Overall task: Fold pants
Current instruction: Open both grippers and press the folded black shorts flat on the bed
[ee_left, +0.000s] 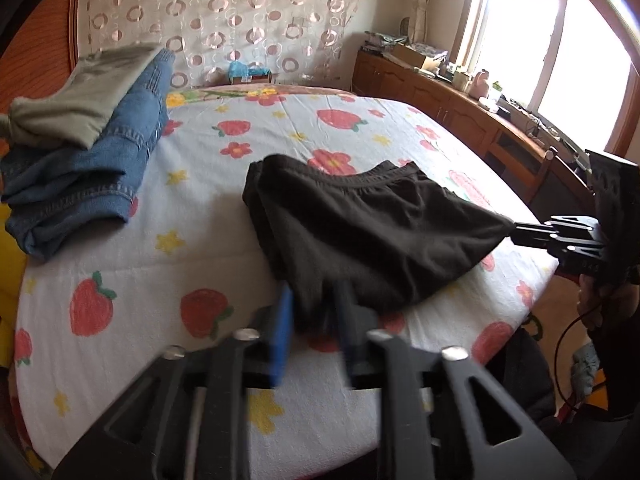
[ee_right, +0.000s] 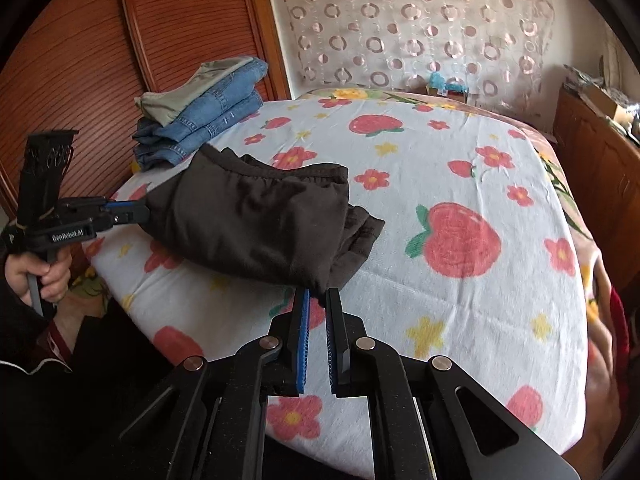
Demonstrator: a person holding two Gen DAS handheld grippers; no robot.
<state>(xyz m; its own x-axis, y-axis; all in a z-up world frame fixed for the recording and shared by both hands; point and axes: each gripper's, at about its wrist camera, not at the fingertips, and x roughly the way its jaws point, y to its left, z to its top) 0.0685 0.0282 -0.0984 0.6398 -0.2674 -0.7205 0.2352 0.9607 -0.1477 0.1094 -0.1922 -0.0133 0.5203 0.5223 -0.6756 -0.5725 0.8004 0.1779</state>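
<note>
The black pants [ee_left: 360,224] lie folded in a bundle on the strawberry-print bed sheet [ee_left: 192,216], elastic waistband on the far side. Their near edge is lifted and stretched between both grippers. In the left wrist view my left gripper [ee_left: 314,300] has a bunched corner of the black cloth filling the gap between its blue pads. From the right wrist view the pants [ee_right: 256,220] pull to a taut point at the left gripper [ee_right: 146,212]. My right gripper [ee_right: 318,294] is shut on the other near corner, and it is also visible as the right gripper [ee_left: 514,230] pinching the cloth tip.
A stack of folded blue jeans [ee_left: 80,184] with an olive garment [ee_left: 88,92] on top sits at the bed's far left. A wooden cabinet [ee_left: 460,112] with clutter runs along the right under a window. A person's hand [ee_right: 40,276] grips the left handle. The bed's near edge [ee_right: 224,344] lies just below the grippers.
</note>
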